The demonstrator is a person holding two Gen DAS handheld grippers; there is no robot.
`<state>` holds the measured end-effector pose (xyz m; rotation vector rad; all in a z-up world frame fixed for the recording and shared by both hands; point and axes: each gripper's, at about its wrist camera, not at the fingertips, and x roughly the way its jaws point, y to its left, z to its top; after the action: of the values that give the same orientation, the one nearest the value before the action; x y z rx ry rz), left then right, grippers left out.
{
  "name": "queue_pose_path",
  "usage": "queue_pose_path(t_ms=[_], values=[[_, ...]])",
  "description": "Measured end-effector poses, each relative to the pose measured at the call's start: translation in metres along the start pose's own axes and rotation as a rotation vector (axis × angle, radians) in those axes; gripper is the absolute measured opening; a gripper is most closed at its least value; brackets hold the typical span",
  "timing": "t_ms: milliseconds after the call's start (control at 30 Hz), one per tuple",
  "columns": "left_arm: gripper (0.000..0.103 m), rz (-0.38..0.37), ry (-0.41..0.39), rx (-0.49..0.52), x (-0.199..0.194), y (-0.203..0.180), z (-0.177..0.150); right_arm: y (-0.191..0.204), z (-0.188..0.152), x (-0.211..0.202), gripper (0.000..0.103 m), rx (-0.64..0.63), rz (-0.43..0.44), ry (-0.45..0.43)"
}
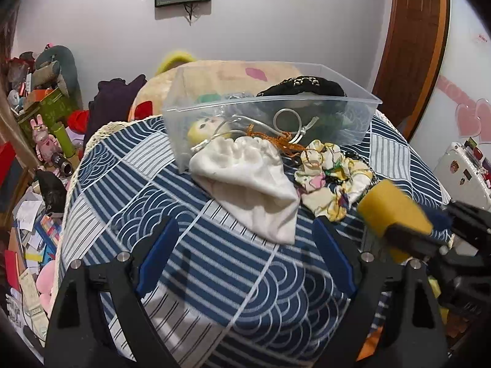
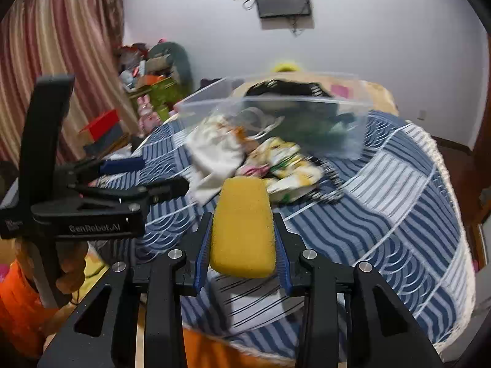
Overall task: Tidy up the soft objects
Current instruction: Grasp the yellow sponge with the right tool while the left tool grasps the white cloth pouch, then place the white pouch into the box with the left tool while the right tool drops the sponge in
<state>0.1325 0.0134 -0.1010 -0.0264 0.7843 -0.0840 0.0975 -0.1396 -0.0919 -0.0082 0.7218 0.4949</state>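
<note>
Holding a yellow sponge [image 2: 242,230] squeezed between the blue pads of my right tool [image 2: 242,245], I look across a blue-and-white patterned cover [image 1: 190,245] on the surface toward the clear plastic bin [image 1: 353,104] at centre frame.

At the left of the left wrist view, clutter [image 1: 33,141] of boxes and toys fills the floor and corner, outside my work. My left tool [image 1: 245,260] hangs low at the bottom of that frame with its pads spread wide and nothing between them, aimed at the white drawstring pouch [image 1: 245,181]. I judge it is set that way to take the pouch next.

The pouch lies at the middle of the frame, its gathered mouth touching the bin's near wall. Just to its right sits a crumpled floral cloth [image 1: 328,178], also on the cover and outside the bin. Inside the bin I can see a small doll [image 1: 202,130], a cord [image 1: 288,122] and a dark knitted item [image 1: 303,87] at the back.

At the right edge of that view the sponge appears again, carried end-on above the cover, near the floral cloth but apart from it. The grip dents the foam, which suggests it will spring back on release. The bin looks to be where the loose soft things belong; sponge, pouch and cloth are not yet in it.
</note>
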Motion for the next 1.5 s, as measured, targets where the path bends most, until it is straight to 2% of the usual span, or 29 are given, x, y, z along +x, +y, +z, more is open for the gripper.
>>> queue_pose_path(t_ms=[200, 333, 400, 533, 633, 667, 700, 800, 900, 1067, 1233, 1500], values=[[0.089, 0.015, -0.014, -0.035, 0.019, -0.001, 0.018, -0.023, 0.008, -0.005, 0.033, 0.062, -0.042, -0.034], [0.088, -0.002, -0.002, -0.071, 0.036, 0.000, 0.028, -0.028, 0.006, -0.008, 0.033, 0.079, -0.048, -0.040], [0.078, -0.004, 0.012, -0.078, 0.045, 0.000, 0.030, -0.029, 0.004, -0.009, 0.033, 0.086, -0.044, -0.039], [0.066, -0.016, 0.061, -0.058, 0.059, -0.004, 0.029, -0.030, 0.004, -0.011, 0.033, 0.087, -0.030, -0.045], [0.047, -0.014, 0.065, -0.047, 0.062, -0.006, 0.029, -0.028, 0.006, -0.010, 0.033, 0.077, -0.028, -0.053], [0.033, -0.022, 0.066, -0.044, 0.063, -0.007, 0.028, -0.028, 0.006, -0.011, 0.033, 0.074, -0.029, -0.054], [0.024, -0.025, 0.065, -0.043, 0.063, -0.008, 0.028, -0.027, 0.006, -0.011, 0.033, 0.072, -0.030, -0.057], [0.015, 0.002, 0.027, -0.023, 0.058, -0.011, 0.024, -0.025, 0.006, -0.015, 0.033, 0.064, -0.034, -0.066], [0.014, 0.018, -0.012, -0.019, 0.048, -0.013, 0.019, -0.025, 0.007, -0.017, 0.033, 0.058, -0.042, -0.078], [0.013, 0.022, -0.033, -0.034, 0.032, -0.005, 0.011, -0.028, 0.009, -0.021, 0.033, 0.068, -0.047, -0.089], [0.013, 0.022, -0.090, -0.043, -0.001, 0.000, 0.011, -0.031, 0.016, -0.024, 0.033, 0.068, -0.064, -0.107], [0.013, 0.001, -0.183, -0.043, -0.038, 0.002, 0.036, -0.035, 0.049, -0.034, 0.033, 0.032, -0.091, -0.191]])
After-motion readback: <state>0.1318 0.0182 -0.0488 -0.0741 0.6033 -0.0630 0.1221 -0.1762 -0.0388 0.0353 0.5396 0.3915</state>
